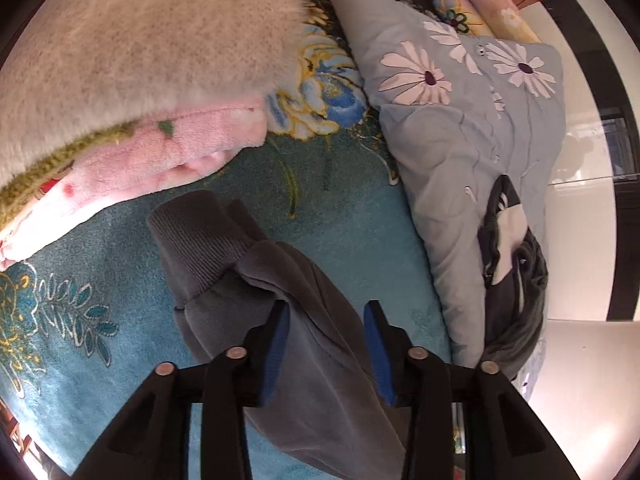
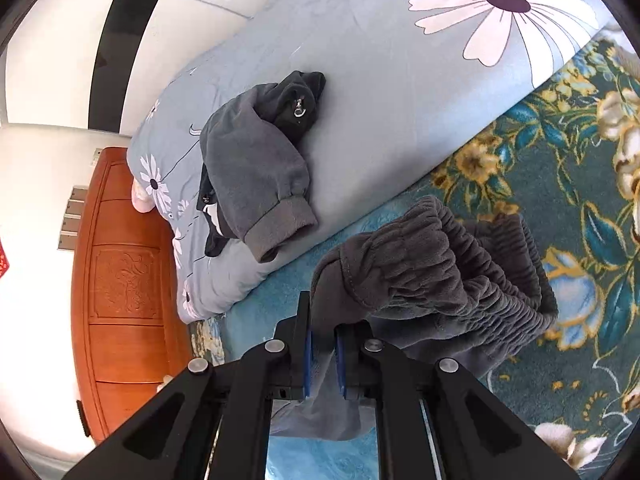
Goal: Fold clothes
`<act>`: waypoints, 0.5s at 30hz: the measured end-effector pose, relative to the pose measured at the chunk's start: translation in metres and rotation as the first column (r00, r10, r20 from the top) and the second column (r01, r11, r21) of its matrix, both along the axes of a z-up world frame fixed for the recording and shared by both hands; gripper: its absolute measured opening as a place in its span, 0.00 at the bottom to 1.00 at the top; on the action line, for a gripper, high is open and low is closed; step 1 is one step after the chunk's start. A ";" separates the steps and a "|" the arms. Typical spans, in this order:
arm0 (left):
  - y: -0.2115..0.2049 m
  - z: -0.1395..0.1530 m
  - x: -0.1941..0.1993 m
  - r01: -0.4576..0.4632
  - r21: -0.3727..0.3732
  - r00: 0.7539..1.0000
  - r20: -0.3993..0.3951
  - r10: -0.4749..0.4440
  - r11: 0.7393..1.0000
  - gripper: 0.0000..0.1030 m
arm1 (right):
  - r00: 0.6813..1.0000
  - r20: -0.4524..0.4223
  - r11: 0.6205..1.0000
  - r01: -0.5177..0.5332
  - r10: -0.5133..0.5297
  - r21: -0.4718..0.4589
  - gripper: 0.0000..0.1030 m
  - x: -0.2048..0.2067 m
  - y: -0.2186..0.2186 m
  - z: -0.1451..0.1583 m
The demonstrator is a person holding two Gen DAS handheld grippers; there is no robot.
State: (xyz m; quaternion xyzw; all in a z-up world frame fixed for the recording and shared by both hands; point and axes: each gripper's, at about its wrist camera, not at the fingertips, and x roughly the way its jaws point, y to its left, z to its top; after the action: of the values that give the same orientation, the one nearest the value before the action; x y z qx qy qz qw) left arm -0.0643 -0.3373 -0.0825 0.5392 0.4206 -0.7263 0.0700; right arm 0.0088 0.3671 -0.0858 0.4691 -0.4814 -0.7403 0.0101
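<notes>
Right gripper (image 2: pixel 322 344) clamps the grey trousers (image 2: pixel 432 276) at the waistband, left gripper (image 1: pixel 326 332) spread over a leg (ungripped); next: pinch, fold.

Teal blanket (image 1: pixel 340 216) lies open between pink bedding (image 1: pixel 132 160) and folded quilt (image 1: pixel 472 128).

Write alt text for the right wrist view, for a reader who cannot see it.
The right gripper is shut on the grey trousers beside their gathered elastic waistband, above a teal floral blanket. To the left, a grey jacket lies crumpled on a pale blue daisy-print quilt, with an orange wooden headboard beyond.
</notes>
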 end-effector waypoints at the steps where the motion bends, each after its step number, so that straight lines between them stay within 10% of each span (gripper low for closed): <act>1: 0.000 0.002 0.004 0.014 0.001 0.999 -0.030 -0.014 1.000 0.54 | 1.000 0.009 1.000 0.001 -0.001 0.013 0.09 -0.006 0.000 -0.003; 7: -0.014 -0.050 0.045 0.001 -0.076 0.996 0.092 0.006 0.997 0.59 | 0.997 0.078 0.994 0.012 -0.020 0.109 0.13 -0.028 -0.008 -0.024; 9: -0.021 -0.074 0.057 -0.048 -0.033 0.990 0.132 0.052 0.998 0.59 | 0.997 0.081 0.992 0.008 -0.018 0.129 0.24 -0.029 -0.012 -0.025; 11: -0.024 -0.089 0.066 -0.099 0.012 0.986 0.135 0.097 0.995 0.59 | 0.999 0.053 0.988 -0.007 -0.002 0.154 0.57 -0.028 -0.017 -0.016; 15: -0.023 -0.105 0.067 -0.128 0.056 0.986 0.112 0.121 0.990 0.59 | 0.997 0.071 0.979 -0.055 0.042 0.198 0.57 -0.002 -0.025 -0.010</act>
State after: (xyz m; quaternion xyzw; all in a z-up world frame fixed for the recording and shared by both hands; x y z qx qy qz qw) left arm 0.0023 -0.3606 -0.1874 0.5526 0.4715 -0.6765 0.1210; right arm 0.0064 0.3425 -0.0954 0.5036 -0.3930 -0.7685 -0.0351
